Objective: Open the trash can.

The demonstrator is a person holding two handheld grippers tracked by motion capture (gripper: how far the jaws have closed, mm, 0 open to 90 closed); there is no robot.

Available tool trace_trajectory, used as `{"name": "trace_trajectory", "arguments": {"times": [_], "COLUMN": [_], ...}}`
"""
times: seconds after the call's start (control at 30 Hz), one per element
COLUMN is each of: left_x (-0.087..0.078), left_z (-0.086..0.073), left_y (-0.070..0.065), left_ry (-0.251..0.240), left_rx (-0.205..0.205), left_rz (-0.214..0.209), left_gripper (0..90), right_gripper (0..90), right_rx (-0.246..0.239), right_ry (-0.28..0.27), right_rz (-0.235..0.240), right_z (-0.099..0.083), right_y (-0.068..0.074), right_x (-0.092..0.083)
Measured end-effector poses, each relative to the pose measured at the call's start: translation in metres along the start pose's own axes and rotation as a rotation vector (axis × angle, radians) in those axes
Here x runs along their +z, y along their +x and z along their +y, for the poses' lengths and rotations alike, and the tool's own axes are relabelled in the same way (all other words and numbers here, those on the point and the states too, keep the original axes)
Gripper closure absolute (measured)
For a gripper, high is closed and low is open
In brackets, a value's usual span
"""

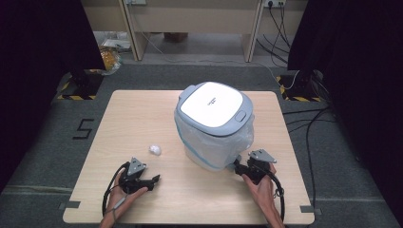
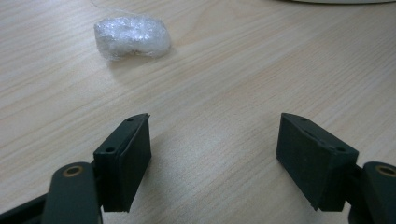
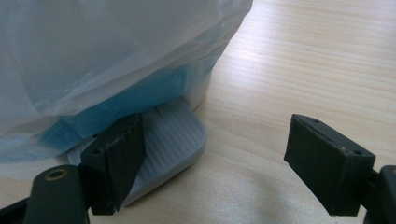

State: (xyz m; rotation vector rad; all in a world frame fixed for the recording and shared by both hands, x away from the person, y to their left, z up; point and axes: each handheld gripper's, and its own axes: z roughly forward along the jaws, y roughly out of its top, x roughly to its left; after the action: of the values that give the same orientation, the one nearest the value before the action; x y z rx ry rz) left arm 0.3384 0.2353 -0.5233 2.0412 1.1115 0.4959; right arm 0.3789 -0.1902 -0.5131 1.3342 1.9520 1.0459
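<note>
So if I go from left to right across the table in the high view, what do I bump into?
Left gripper → crumpled wad → bin → right gripper.

Overhead view; two close tabletop [image 1: 142, 118] views

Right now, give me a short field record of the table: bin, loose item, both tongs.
surface: wooden table
bin: pedal bin, lid closed, clear liner bag hanging over its sides
pedal: grey ribbed foot pedal sticking out at the base, facing the person
loose item: crumpled wad of clear plastic, lying on the table left of the bin
left tongs: open, nothing between the jaws, pointed toward the wad, apart from it
right tongs: open, left jaw over the pedal, contact cannot be told
</note>
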Motion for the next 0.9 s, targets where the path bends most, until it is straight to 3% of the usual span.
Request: {"name": "trace_trajectory", "arguments": {"times": [0.07, 0.33, 0.9], "left_x": [0.0, 0.0, -0.002], "left_z": [0.0, 0.0, -0.002], "left_y": [0.0, 0.002, 0.006], "left_ry": [0.002, 0.007, 0.009], "left_rx": [0.0, -0.008, -0.009], "left_rz": [-0.001, -0.007, -0.01], "left_gripper": [25.5, 25.1, 24.8], "right_gripper": [20.2, 20.2, 20.2], "right_rx": [0.011, -0.028, 0.008], "right_ry": [0.005, 0.057, 0.083], "right_rz": [0.006, -0.005, 0.037], "right_z": [0.0, 0.0, -0.006], "right_y": [-0.001, 0.003, 0.013], "right_x": [0.001, 0.003, -0.006]}}
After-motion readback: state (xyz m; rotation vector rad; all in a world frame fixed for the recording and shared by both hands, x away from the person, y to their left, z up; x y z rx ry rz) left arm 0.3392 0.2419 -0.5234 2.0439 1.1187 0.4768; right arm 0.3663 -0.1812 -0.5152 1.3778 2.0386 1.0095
